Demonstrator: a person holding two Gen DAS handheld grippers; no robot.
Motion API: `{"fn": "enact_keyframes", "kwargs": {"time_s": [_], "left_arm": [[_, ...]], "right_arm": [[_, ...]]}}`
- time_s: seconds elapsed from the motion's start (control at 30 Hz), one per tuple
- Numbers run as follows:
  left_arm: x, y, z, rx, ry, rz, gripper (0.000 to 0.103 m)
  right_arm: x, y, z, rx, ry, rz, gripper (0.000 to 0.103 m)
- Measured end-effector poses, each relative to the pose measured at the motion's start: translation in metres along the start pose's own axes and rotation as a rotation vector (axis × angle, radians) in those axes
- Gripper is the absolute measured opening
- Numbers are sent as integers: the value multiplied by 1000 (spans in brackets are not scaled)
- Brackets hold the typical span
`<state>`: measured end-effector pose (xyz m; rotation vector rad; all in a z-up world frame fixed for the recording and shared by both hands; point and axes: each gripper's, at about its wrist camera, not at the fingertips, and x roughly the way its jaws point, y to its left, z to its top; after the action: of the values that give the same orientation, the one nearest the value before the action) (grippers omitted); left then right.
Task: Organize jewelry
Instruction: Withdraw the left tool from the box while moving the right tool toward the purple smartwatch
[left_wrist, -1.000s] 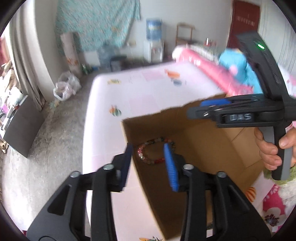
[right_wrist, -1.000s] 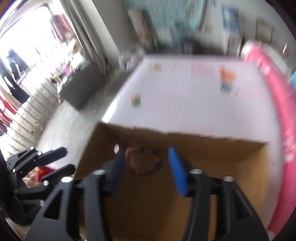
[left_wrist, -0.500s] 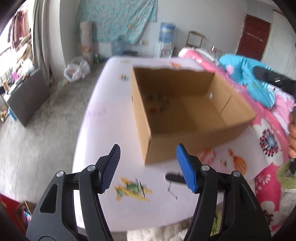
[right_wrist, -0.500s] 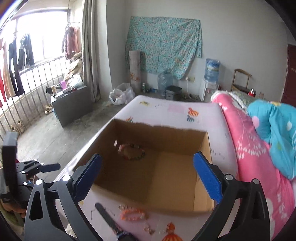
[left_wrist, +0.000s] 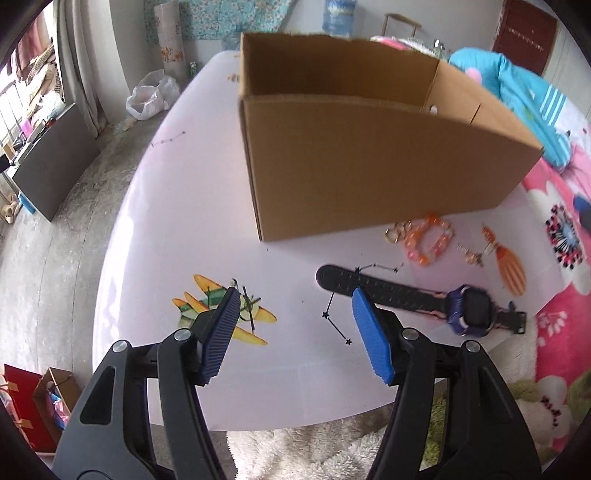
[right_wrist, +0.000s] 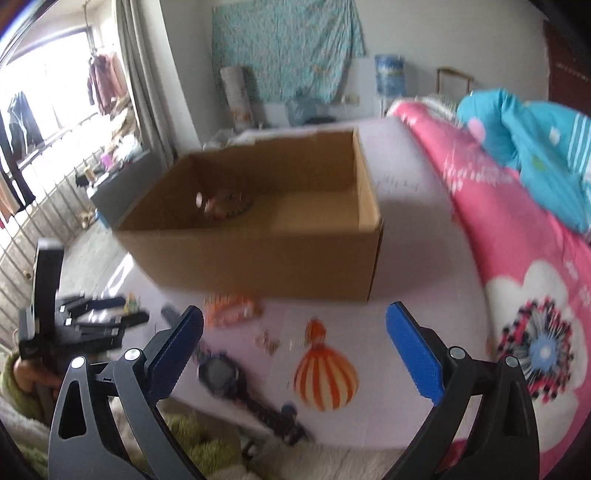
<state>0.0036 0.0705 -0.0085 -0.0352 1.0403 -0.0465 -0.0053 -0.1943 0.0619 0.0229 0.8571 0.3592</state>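
Both hand-held grippers have pulled back from over the box since a sec ago and now sit low at the near edge of the counter, w/ the loose pieces ahead of them.

Left wrist view: left hand-held gripper (left_wrist: 293, 325) is spread, nothing between its blue pads. Just ahead and to its right lies a black-strapped wristwatch w/ a purple case (left_wrist: 417, 297), flat on the pale pink printed counter (left_wrist: 166, 206). Beyond the watch, near the box's front wall, sit an orange-and-pink beaded bracelet (left_wrist: 428, 240), a small gold chain piece (left_wrist: 397, 232) touching it, and a tiny gold item (left_wrist: 471, 254) to the right. Open brown cardboard box (left_wrist: 369, 155) stands further ahead; its floor is hidden by the front wall from here.

Right wrist view: right hand-held gripper (right_wrist: 295, 343) is spread wide and empty. Wristwatch (right_wrist: 221, 374) lies just ahead-left, orange-pink bracelet (right_wrist: 231, 310) beyond it against the box. Inside the box (right_wrist: 258, 258), at the far-left corner, a dark multicolour beaded bracelet (right_wrist: 227, 203) rests on the floor.

Progress, as I read it: one bracelet stowed; watch, orange bracelet and small gold bits still out, so roughly a quarter done.

Hard to tell: right view is motion-blurred, so small gold pieces are smears; watch strap's end runs into the fuzzy rug edge.
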Motion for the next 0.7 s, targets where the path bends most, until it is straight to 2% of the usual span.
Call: {"fn": "enact_keyframes", "kwargs": {"time_s": [0.1, 0.2, 0.23, 0.43, 0.7], "left_arm": [[6, 0, -1, 11, 6, 16, 60], [11, 2, 0, 12, 16, 8, 60], [12, 3, 0, 17, 16, 6, 60], [11, -3, 3, 56, -19, 7, 60], [-1, -12, -7, 117, -76, -46, 60]], "right_arm": [[11, 9, -19, 1, 73, 73, 96], [18, 24, -31, -22, 106, 145, 96], [20, 29, -33, -39, 113, 153, 93], [48, 56, -40, -164, 176, 129, 78], [69, 68, -40, -252, 242, 138, 68]]}}
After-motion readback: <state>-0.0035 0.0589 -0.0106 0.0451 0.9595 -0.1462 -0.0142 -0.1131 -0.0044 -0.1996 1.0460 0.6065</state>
